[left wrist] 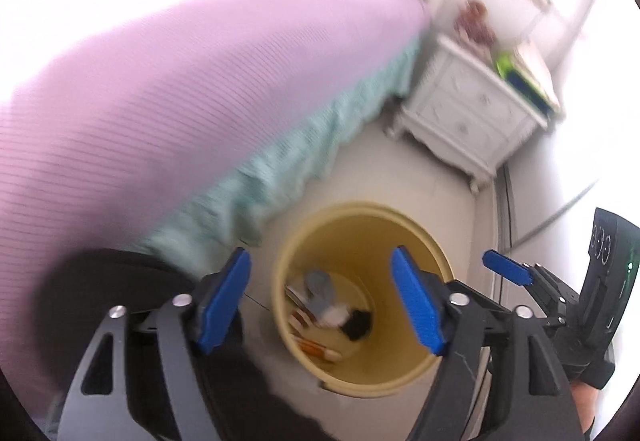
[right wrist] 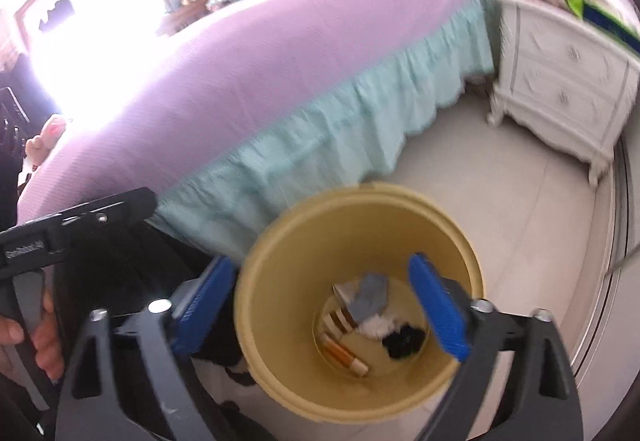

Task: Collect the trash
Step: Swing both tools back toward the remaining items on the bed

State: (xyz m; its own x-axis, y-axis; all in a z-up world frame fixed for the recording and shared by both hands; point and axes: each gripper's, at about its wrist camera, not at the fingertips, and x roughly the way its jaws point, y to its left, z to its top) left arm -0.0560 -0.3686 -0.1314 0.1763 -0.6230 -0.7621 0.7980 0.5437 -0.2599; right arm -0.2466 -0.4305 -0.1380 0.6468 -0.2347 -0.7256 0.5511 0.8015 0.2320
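A yellow trash bin stands on the pale floor beside the bed. At its bottom lie a grey cloth, a white wad, a black wad, an orange-and-white stick and small boxes. My left gripper hangs over the bin's mouth, open, with nothing between its blue pads. My right gripper is also above the bin, open wide and empty, its left pad outside the rim. One blue finger of the right gripper shows at the right of the left wrist view.
A bed with a purple cover and a teal skirt runs along the left. A white nightstand stands in the far right corner. The person's dark clothing fills the lower left; a hand grips the left gripper's handle.
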